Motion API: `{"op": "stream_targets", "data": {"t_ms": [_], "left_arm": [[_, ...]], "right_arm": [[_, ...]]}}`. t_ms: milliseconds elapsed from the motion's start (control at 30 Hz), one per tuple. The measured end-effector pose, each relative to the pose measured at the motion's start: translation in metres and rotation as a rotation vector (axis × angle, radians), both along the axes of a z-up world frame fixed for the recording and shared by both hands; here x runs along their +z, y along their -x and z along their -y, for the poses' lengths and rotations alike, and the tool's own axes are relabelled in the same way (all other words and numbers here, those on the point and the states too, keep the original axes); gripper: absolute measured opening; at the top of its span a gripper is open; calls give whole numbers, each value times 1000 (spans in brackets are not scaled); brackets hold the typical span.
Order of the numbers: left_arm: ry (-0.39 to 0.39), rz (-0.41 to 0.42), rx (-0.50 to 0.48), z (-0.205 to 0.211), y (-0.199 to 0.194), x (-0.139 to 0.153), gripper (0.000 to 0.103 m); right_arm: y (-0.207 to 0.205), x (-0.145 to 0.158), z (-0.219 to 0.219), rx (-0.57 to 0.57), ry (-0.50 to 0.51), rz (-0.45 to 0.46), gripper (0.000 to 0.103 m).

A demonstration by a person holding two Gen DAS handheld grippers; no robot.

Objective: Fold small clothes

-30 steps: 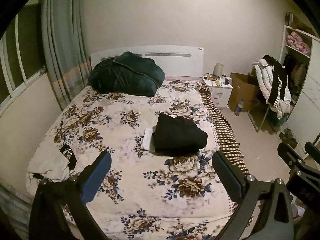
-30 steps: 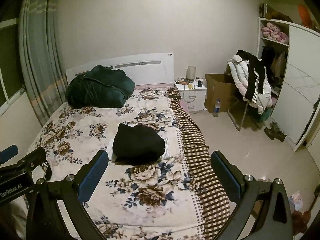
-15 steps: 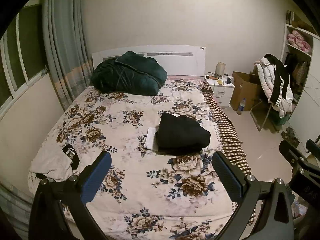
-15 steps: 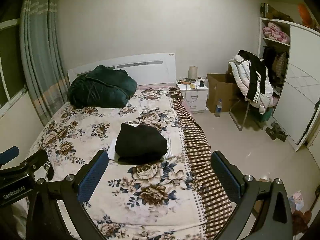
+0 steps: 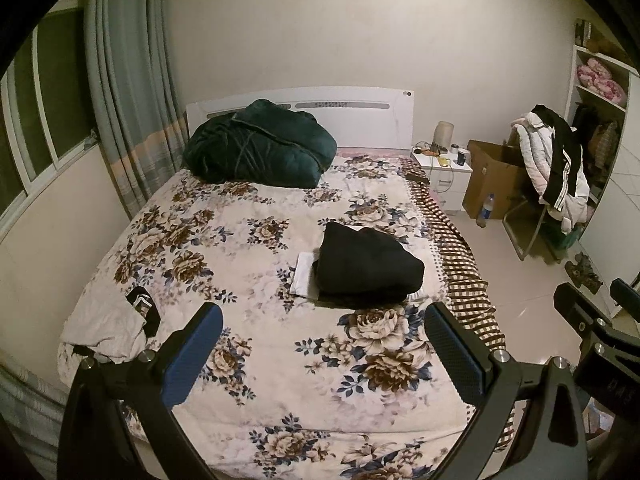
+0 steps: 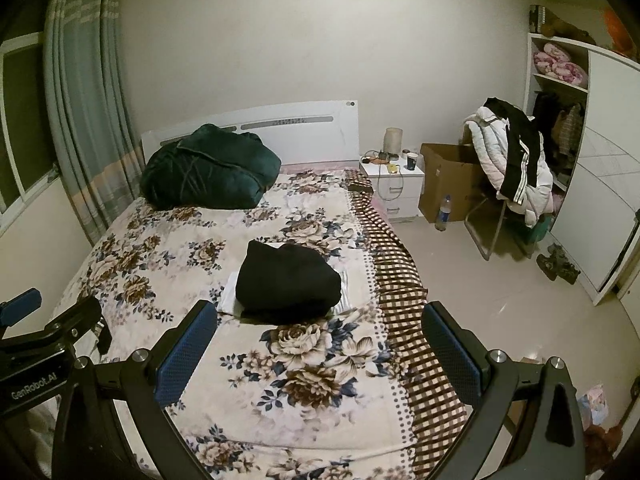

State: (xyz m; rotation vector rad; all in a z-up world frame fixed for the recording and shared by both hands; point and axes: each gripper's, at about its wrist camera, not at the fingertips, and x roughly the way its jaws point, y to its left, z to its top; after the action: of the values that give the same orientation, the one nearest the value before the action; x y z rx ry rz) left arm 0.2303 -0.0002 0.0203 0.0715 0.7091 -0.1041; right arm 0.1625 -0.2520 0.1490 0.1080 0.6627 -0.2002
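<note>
A folded black garment (image 5: 366, 266) lies on top of folded white clothes (image 5: 304, 276) in the middle right of the floral bed (image 5: 224, 248); it also shows in the right wrist view (image 6: 288, 280). A crumpled white cloth (image 5: 106, 328) with a small black item (image 5: 144, 308) lies at the bed's near left corner. My left gripper (image 5: 320, 344) is open and empty, held above the foot of the bed. My right gripper (image 6: 316, 340) is open and empty, also well short of the pile.
A dark green quilt (image 5: 260, 146) is heaped at the headboard. A white nightstand (image 5: 444, 168), a cardboard box (image 5: 492, 176), a bottle (image 5: 485, 210) and a chair with jackets (image 5: 556, 168) stand to the right. A wardrobe (image 6: 600, 152) fills the far right. A curtain (image 5: 128, 100) hangs at the left.
Both grippers have drawn back and risen a little from the bed, so the pile looks slightly smaller. Nothing on the bed has moved.
</note>
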Motion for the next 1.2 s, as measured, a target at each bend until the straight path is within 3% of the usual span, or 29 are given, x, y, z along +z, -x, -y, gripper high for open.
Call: {"op": "stream_targets", "data": {"t_ms": [1200], "left_arm": [[-17, -8, -19, -7, -8, -3, 103]], "right_arm": [[-9, -12, -2, 9, 1, -22, 103]]}}
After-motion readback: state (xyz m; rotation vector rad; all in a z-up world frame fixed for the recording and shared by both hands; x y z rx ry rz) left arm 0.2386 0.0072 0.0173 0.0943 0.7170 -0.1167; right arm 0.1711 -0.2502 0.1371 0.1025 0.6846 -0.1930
